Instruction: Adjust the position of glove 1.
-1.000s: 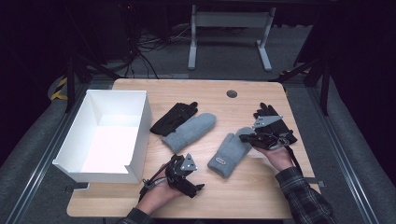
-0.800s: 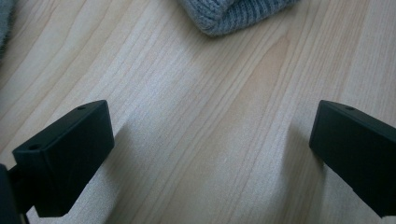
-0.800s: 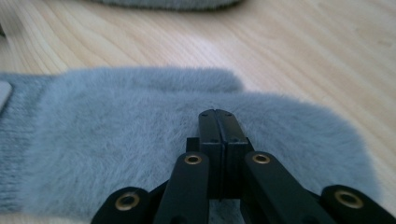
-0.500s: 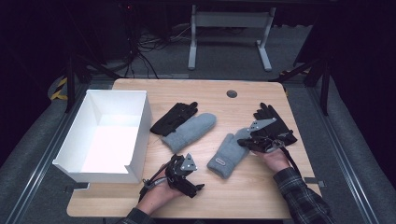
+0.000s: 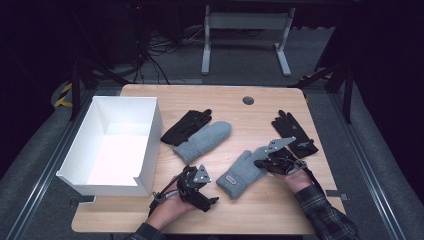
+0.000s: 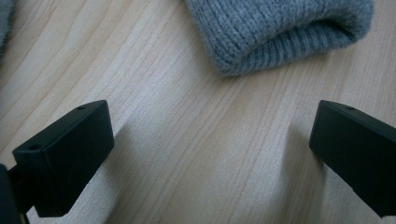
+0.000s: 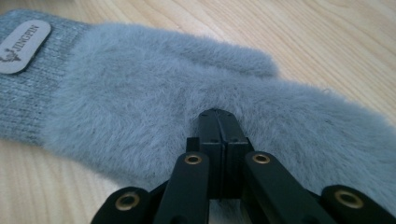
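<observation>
Our right gripper (image 5: 263, 161) has its jaws pressed together, tips against the fuzzy fingertip end of the grey knitted mitten with a label on its ribbed cuff (image 5: 239, 173); whether they pinch any fabric we cannot tell. The mitten lies near the middle of the light wooden table (image 5: 260, 210), its long axis slanting from the cuff, nearest our left gripper (image 5: 210, 197), up to the tip at the right one. The left gripper's jaws stand wide apart over bare wood, just short of the cuff.

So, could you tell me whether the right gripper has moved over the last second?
Yes. The right gripper has shifted left in the high view, away from the black glove lying at the table's right, and onto the near grey mitten, jaws shut.
</observation>
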A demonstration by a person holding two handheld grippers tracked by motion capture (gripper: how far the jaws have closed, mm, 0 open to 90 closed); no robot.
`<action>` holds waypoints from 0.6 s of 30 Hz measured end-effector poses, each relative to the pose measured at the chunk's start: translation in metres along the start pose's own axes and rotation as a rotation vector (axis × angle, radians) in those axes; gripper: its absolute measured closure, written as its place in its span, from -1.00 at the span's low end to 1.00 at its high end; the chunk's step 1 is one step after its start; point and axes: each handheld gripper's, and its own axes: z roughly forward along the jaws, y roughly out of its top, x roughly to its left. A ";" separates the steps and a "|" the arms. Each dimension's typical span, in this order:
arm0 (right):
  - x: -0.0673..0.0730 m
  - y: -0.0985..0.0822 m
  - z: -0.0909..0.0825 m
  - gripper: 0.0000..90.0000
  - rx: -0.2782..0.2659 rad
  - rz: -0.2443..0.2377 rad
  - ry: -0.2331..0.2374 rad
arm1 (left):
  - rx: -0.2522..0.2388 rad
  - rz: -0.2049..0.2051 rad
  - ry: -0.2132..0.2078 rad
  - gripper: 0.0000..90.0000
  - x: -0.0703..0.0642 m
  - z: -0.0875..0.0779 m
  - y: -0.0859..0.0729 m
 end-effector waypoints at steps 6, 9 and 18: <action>0.016 0.000 0.000 1.00 0.002 -0.013 0.013 | 0.001 0.000 -0.001 -0.99 0.000 0.000 0.000; 0.025 0.003 0.004 1.00 0.003 -0.037 0.031 | 0.001 0.001 -0.001 -0.99 0.000 0.000 0.000; 0.029 0.006 0.000 0.91 -0.021 -0.046 0.030 | 0.000 0.000 -0.001 -1.00 0.000 0.000 0.000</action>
